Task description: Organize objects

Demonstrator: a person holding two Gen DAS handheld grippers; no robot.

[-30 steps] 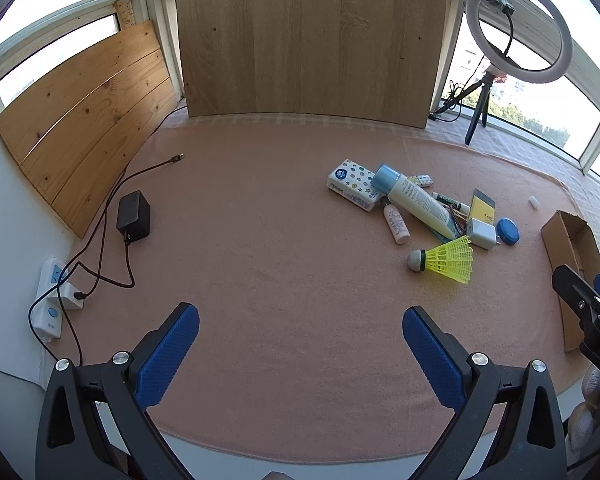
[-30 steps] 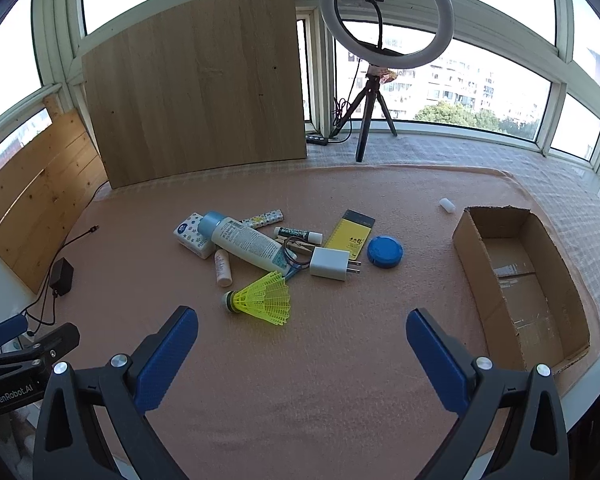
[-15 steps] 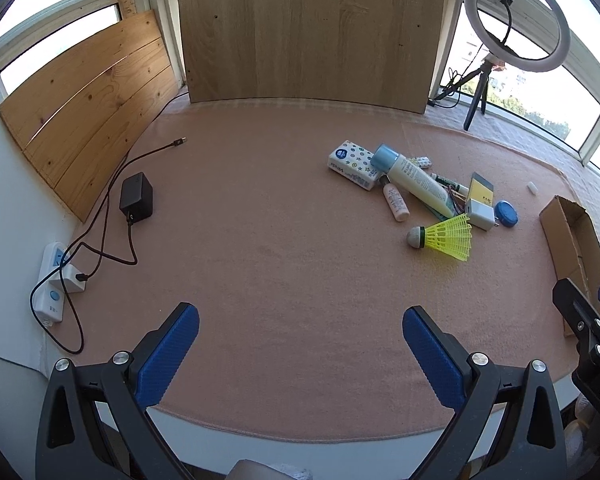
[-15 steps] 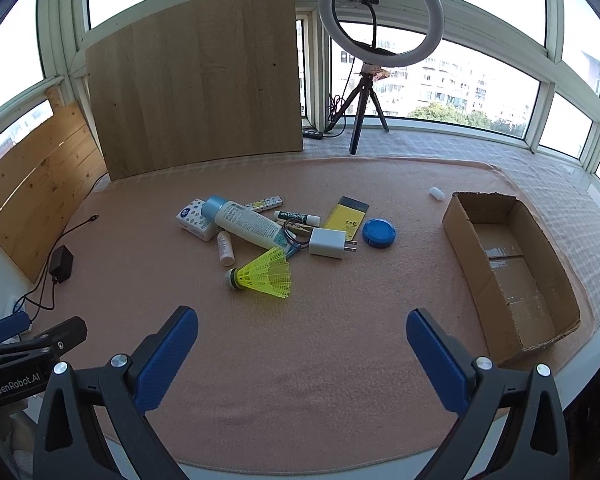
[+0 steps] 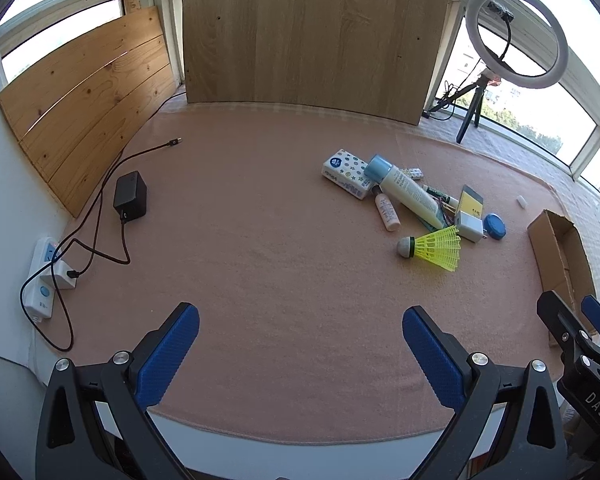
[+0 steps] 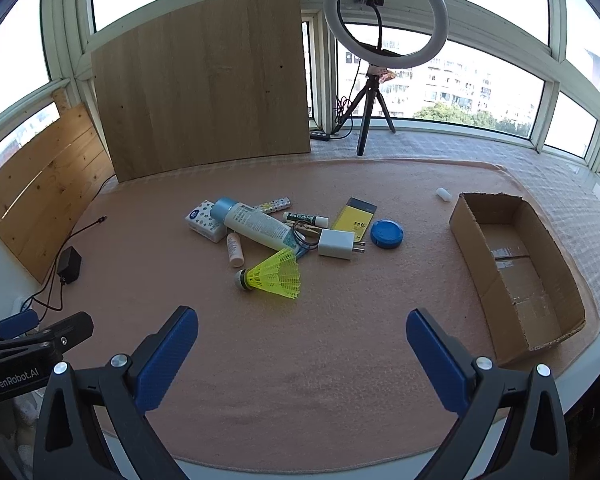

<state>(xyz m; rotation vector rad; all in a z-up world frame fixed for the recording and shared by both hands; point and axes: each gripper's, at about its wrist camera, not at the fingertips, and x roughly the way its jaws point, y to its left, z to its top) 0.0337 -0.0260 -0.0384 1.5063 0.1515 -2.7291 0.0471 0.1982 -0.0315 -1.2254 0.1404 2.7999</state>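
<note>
A pile of small things lies mid-table on the pink cloth: a yellow shuttlecock, a white bottle with a blue cap, a tissue pack, a small pink bottle, a white charger, a blue round lid and a yellow pad. An empty cardboard box stands to the right. My left gripper and my right gripper are both open and empty, above the table's near edge, short of the pile.
A black adapter with its cable and a white power strip lie at the left. Wooden boards lean at the back and left. A ring light on a tripod stands behind. A small white piece lies near the box.
Both grippers have drawn back and risen a little, so the near table edge now shows. Nothing on the table has moved.
</note>
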